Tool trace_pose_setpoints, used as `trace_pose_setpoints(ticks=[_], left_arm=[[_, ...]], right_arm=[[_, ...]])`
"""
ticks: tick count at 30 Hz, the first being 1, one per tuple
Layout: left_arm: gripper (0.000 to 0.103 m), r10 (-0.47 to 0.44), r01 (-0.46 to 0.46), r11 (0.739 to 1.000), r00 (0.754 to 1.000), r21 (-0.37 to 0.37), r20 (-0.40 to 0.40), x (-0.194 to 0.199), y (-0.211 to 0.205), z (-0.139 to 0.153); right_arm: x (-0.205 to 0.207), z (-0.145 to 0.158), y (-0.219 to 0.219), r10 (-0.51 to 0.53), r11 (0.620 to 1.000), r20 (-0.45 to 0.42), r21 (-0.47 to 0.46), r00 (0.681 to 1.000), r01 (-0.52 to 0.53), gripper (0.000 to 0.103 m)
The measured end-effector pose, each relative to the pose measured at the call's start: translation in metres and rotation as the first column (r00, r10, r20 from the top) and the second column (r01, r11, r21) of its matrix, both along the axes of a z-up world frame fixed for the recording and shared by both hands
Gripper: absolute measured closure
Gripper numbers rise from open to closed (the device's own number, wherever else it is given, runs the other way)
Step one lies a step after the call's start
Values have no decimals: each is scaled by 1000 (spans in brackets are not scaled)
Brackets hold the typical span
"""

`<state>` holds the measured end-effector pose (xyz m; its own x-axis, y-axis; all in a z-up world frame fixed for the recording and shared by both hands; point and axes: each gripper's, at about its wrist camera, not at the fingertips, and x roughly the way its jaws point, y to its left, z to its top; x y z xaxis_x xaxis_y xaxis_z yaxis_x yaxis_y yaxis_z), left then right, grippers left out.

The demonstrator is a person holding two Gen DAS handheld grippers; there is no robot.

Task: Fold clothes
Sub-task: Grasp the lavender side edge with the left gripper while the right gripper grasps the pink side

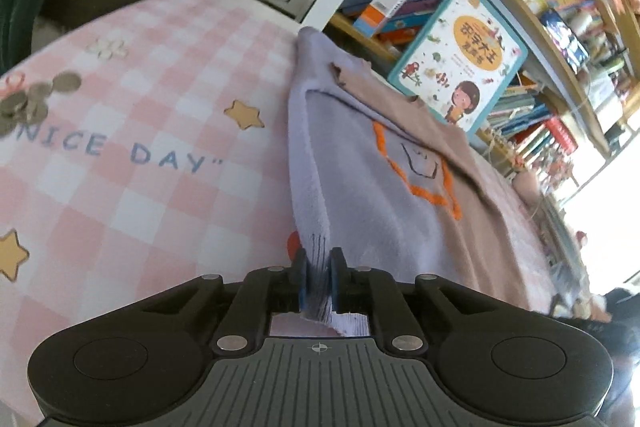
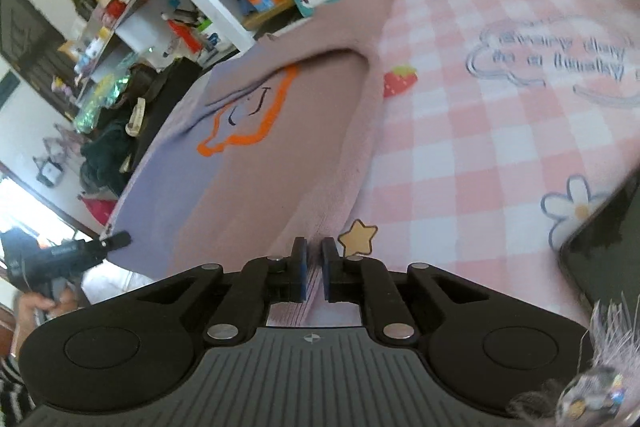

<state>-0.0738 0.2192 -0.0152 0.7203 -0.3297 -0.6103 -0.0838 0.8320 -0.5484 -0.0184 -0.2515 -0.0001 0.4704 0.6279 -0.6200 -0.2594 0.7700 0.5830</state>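
A two-tone top [image 1: 380, 195], lavender on one side and dusty mauve on the other, lies on a pink checked cloth [image 1: 140, 167]. An orange star outline [image 1: 420, 183] is stitched on its front. My left gripper [image 1: 319, 255] is shut on the lavender edge, and the fabric runs back between the pads. In the right wrist view the same top [image 2: 280, 155] stretches away, its star outline [image 2: 256, 131] near the middle. My right gripper [image 2: 314, 245] is shut on the folded mauve edge. The sleeves lie tucked over the body.
Coins [image 1: 32, 99] lie at the far left of the cloth. A picture book [image 1: 464, 59] leans on crowded bookshelves [image 1: 560, 7] just behind the top. A dark flat device [image 2: 608, 239] lies at the right. A hand [image 2: 40, 303] holds the other gripper at the left.
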Motion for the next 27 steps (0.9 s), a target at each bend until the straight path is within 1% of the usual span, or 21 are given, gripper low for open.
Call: trace_pose_setpoints(ticks=[2, 4, 6, 7, 11, 14, 16, 21, 23, 25, 27], left_arm=[[91, 3, -3, 1000, 1000, -18, -6, 1, 2, -3], [87, 5, -5, 1000, 1000, -14, -9, 3, 3, -5], [86, 7, -7, 1000, 1000, -11, -9, 6, 4, -5], [86, 8, -8, 1000, 1000, -9, -9, 7, 5, -5], [86, 4, -4, 1000, 1000, 11, -7, 11, 8, -4], [86, -3, 3, 1000, 1000, -5, -2, 11, 13, -7], [86, -4, 4, 1000, 1000, -21, 2, 10, 16, -8], [86, -3, 3, 998, 1000, -66, 12, 10, 21, -13], [87, -8, 9, 998, 1000, -69, 19, 9, 22, -14], [96, -5, 6, 998, 1000, -69, 24, 8, 24, -16], [98, 2, 0, 997, 1000, -74, 29, 6, 25, -18]], right_arm=[[2, -3, 1, 5, 1000, -18, 14, 1000, -5, 89], [3, -3, 4, 12, 999, -23, 42, 1000, -12, 77], [4, -1, 9, 24, 998, -27, 59, 999, -23, 72], [4, -1, 12, 37, 997, -33, 66, 999, -35, 72], [4, -2, 24, 89, 992, -52, 90, 995, -84, 72], [5, -2, 24, 76, 993, -60, 93, 995, -70, 74], [7, -3, 20, 55, 994, -66, 96, 996, -49, 78], [8, -5, 16, 41, 993, -71, 111, 997, -33, 78], [8, -4, 17, 42, 995, -69, 98, 997, -35, 81], [6, -3, 19, 42, 997, -64, 72, 997, -38, 88], [3, -3, 19, 42, 998, -61, 58, 997, -39, 91]])
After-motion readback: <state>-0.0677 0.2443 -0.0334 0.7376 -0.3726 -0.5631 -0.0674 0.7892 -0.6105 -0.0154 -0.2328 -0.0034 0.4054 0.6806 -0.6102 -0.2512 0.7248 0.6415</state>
